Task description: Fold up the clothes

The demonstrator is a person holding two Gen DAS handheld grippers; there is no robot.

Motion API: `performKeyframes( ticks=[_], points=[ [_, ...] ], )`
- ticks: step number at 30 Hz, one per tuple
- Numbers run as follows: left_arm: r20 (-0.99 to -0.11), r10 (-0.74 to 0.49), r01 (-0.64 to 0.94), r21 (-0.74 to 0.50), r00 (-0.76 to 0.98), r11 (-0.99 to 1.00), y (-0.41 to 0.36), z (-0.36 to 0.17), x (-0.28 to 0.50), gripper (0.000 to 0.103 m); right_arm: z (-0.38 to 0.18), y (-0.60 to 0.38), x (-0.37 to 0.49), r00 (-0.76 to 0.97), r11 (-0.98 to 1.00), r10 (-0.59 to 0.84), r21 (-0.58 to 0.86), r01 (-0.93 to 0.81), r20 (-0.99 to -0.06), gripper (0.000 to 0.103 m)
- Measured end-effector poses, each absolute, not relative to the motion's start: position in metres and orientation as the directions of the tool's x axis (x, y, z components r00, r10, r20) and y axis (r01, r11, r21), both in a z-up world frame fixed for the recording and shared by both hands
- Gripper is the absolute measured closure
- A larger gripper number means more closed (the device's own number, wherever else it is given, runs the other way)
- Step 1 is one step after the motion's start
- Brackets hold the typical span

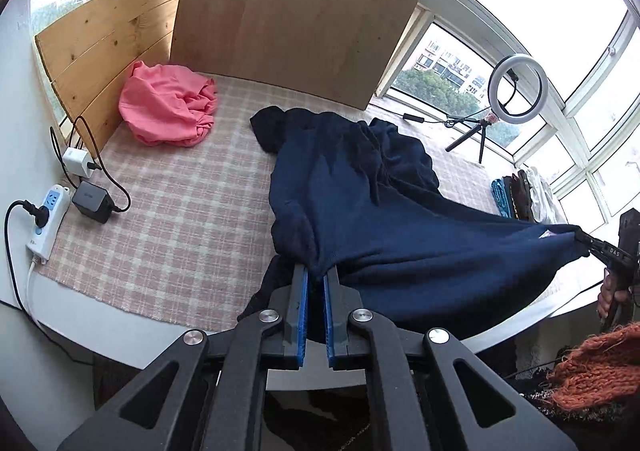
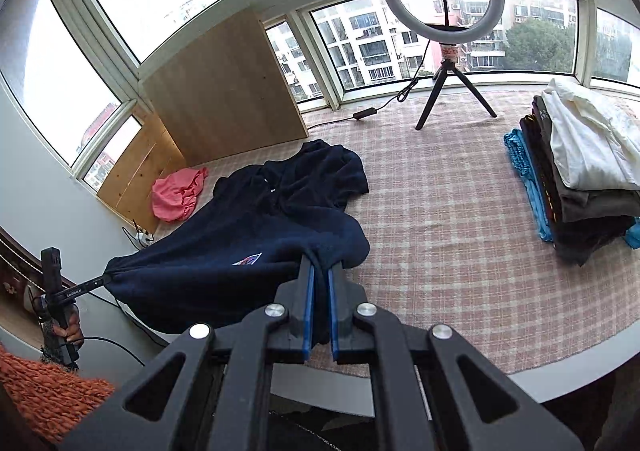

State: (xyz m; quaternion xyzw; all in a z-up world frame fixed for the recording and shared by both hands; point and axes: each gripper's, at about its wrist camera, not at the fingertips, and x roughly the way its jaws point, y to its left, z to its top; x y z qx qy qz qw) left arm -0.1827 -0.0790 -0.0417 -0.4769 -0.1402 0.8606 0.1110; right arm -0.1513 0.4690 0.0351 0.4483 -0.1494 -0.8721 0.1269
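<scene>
Left gripper [image 1: 316, 275] pinching navy garment [image 1: 360, 187] hem; right gripper [image 2: 321, 265] clamped on opposite hem corner. Garment stretched between them, long axis running from near table edge toward wooden board [image 1: 296, 11], far end lying on checked cloth [image 1: 180, 211]. Right view alone shows garment's logo and folded stack [image 2: 576, 171] height; left view alone shows power strip [image 1: 44, 219].

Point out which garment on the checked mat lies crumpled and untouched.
The pink garment by the wooden boards; the navy sweater is gripped, the others sit stacked.
</scene>
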Motion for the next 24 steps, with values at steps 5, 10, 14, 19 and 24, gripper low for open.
performKeyframes(
  ticks=[5, 10, 14, 19, 24],
  points=[
    [-0.694, 0.194, 0.027, -0.294, -0.693, -0.956, -0.109, 0.007, -0.263, 0.102, -0.023, 0.41, -0.198, -0.416, -0.864, -0.502, 0.46, 0.204, -0.758, 0.097],
    [-0.433, 0.126, -0.033, -0.215, -0.892, -0.976, -0.116, 0.18, -0.287, 0.103, -0.041, 0.274, -0.212, -0.216, -0.685, -0.697, 0.545, 0.484, -0.683, 0.097],
    [-0.445, 0.18, -0.181, -0.04, -0.877, -0.983, -0.046, 0.233, -0.299, 0.102, -0.044, 0.235, -0.198, -0.14, -0.64, -0.693, 0.515, 0.57, -0.707, 0.09],
    [-0.644, 0.208, -0.245, -0.032, -0.737, -0.969, -0.01, 0.128, -0.324, 0.097, -0.056, 0.286, -0.209, -0.197, -0.754, -0.602, 0.469, 0.46, -0.774, 0.082],
    [-0.809, 0.136, -0.153, -0.058, -0.572, -0.987, -0.032, -0.02, -0.338, 0.087, -0.043, 0.314, -0.273, -0.323, -0.851, -0.478, 0.338, 0.402, -0.817, 0.048]
  ],
)
